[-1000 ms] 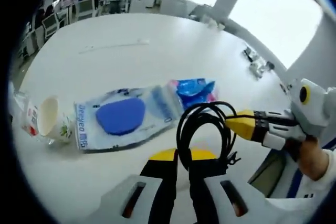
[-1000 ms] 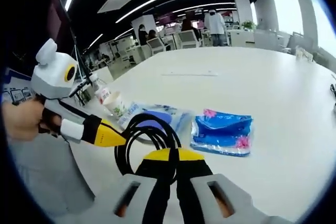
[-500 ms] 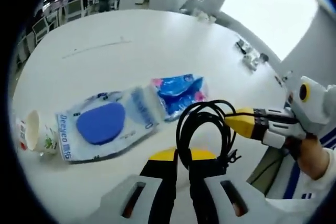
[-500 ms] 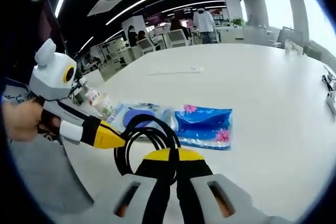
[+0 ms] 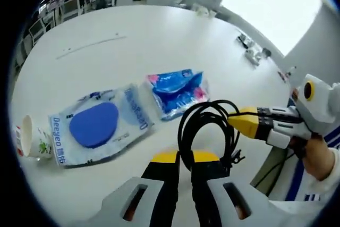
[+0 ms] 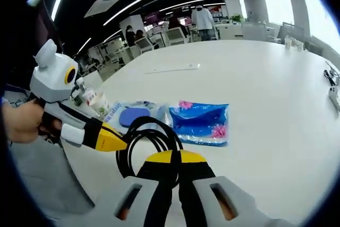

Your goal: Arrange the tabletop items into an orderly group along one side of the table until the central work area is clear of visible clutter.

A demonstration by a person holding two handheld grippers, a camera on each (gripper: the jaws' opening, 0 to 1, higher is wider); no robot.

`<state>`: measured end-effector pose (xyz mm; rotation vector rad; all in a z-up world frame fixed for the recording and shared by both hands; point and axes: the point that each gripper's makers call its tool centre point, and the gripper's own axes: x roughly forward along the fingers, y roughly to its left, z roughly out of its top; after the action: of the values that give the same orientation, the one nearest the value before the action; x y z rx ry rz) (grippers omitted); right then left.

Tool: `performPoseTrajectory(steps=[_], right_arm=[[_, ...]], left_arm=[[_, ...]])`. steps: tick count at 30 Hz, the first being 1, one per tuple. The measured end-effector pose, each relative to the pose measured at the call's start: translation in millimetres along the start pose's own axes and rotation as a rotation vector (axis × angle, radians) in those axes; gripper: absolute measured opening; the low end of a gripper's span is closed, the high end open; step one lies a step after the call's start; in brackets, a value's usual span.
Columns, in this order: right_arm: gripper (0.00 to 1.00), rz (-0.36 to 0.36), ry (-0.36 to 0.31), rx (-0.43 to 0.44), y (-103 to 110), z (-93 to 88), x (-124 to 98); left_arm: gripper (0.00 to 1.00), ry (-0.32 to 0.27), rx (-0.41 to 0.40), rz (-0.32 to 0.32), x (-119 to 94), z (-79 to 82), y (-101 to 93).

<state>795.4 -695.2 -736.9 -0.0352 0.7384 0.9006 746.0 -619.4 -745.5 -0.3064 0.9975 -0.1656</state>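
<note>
Blue packet (image 5: 177, 89): sits higher and further left in my left claw's view than a second ago.
Sponge pack (image 5: 98, 125): slid left with it.
Paper cup (image 5: 27, 136): now at the view's edge.

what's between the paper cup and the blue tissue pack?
The clear insole package lies between the paper cup and the blue tissue pack, seen in the left gripper view.

Office chairs (image 6: 178, 36) and a standing person in white (image 6: 203, 17) occupy the upper centre background; bright windows (image 5: 276, 9) fill the upper right.
</note>
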Motion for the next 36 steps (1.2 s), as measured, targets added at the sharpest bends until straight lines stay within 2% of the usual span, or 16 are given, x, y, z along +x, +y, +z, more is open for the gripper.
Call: performPoseTrajectory(steps=[14,36], right_arm=[[0.00,-0.013,0.027,0.019,-13,-13.5,8],[0.00,-0.031,0.074,0.026,-36,-32.1,27]], left_arm=[[0.03,0.038,-0.029,-0.006,16,-7.7,-4.0],[0.03,0.090,-0.031,-0.008,42,-16.5,-2.1]])
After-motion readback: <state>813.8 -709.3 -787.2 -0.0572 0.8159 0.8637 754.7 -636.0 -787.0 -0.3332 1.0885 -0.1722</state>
